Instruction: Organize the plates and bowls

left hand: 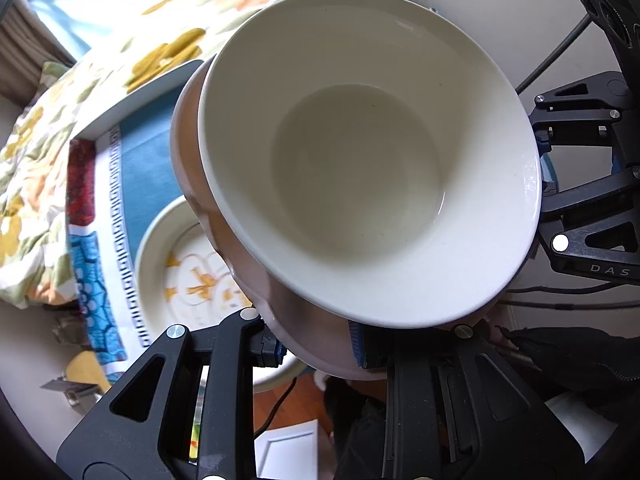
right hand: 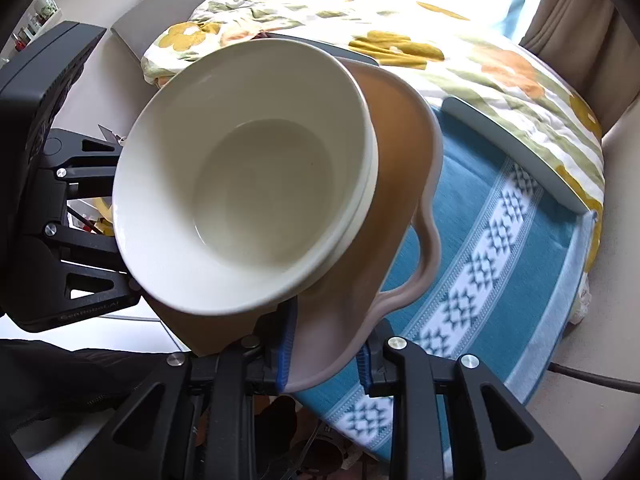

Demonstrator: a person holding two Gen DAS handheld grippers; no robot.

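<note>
Got 2 dishes stacked and lifted: a glossy cream ceramic bowl (left hand: 360,160) sits inside a matte tan dish with a wavy lobed rim (right hand: 404,184). My left gripper (left hand: 316,344) and right gripper (right hand: 326,356) are each clamped on the tan dish's rim from opposite sides, blue ribbed pads (right hand: 286,348) pressing it. Below, a flower-painted cream plate (left hand: 180,264) rests on the teal woven towel (right hand: 500,248).

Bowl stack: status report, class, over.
Left tongs and right tongs both clamped on pink bowl. Cream bowl nested inside, stack tilted, airborne. Patterned plate on blue cloth underneath.
</note>
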